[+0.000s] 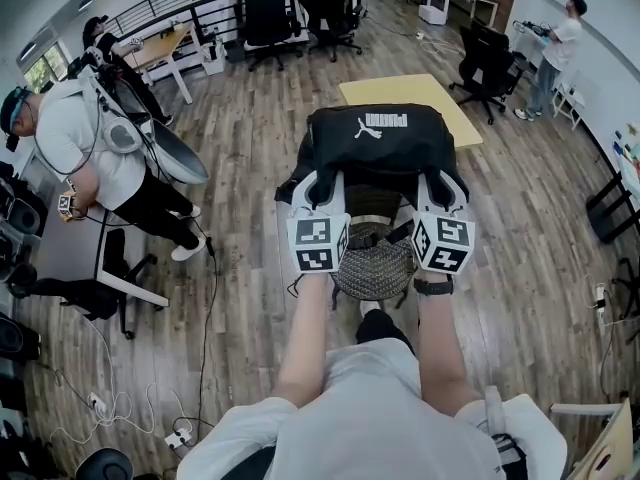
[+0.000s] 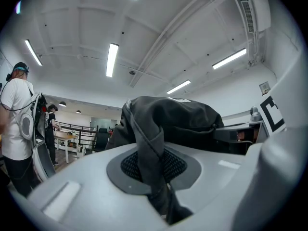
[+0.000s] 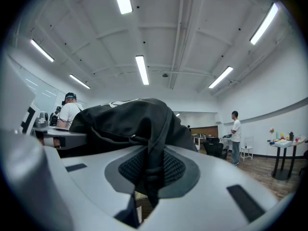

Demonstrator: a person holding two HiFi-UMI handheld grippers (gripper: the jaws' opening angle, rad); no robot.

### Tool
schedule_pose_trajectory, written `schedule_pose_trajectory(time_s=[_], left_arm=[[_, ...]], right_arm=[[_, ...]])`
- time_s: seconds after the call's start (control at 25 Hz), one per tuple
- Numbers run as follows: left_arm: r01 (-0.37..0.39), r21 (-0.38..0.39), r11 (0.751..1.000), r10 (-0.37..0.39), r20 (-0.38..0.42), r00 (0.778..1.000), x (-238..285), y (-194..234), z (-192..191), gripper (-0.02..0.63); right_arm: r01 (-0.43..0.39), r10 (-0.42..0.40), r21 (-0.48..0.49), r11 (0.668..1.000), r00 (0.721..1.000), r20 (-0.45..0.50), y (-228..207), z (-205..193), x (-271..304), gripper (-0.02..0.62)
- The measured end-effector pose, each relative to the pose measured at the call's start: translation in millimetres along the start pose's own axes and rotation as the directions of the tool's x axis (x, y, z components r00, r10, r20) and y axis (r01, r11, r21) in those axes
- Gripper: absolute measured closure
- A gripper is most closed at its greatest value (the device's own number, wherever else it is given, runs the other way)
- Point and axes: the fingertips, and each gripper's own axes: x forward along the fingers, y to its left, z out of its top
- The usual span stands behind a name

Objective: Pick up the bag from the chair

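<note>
Wood-plank office floor [image 1: 250, 148] ran under everything, w/ a yellow table [image 1: 400, 93] beyond and another person [image 1: 90, 148] standing off to the left, well apart. Black bag [image 1: 380, 138] sat high in front of the person, above the mesh chair [image 1: 372, 263], whose seat showed bare between the two forearms. It looked clear of the seat, tho whether it touched the chair back couldn't be told. Left gripper [image 1: 318, 190] and right gripper [image 1: 440, 190] came up under the bag's near edge, one per side, prob. to split the weight and keep the bag level. In the left gripper view the jaws [image 2: 166, 196] were pinched on a dark strap [image 2: 147, 148] that crossed the ribbed pad and ran up to the bag [image 2: 173, 119]. Right gripper view showed the same: jaws [image 3: 144, 191] closed on a strap [image 3: 153, 143] w/ the bag [image 3: 130, 119] bulking just above. Both views faced the ceiling, so the grippers were tilted upward, which fit a carry from below. Gripping straps rather than the soft body likely gave a surer hold.
</note>
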Motion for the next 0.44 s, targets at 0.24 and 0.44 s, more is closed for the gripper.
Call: schedule_pose_trajectory(time_s=[0.24,0.44], left_arm=[[-0.001,-0.001,1.0,0.001,0.001,1.0,9,4,3,0.549],[0.003,-0.006,1.0,-0.003,-0.01,1.0,23,9,-6,0.549]], right_arm=[[-0.003,0.003,-0.004,1.0,1.0,-0.001,-2,4,10,0.532],[-0.014,0.014,0.0,1.0,1.0,-0.023,-5,-5,24,0.531]])
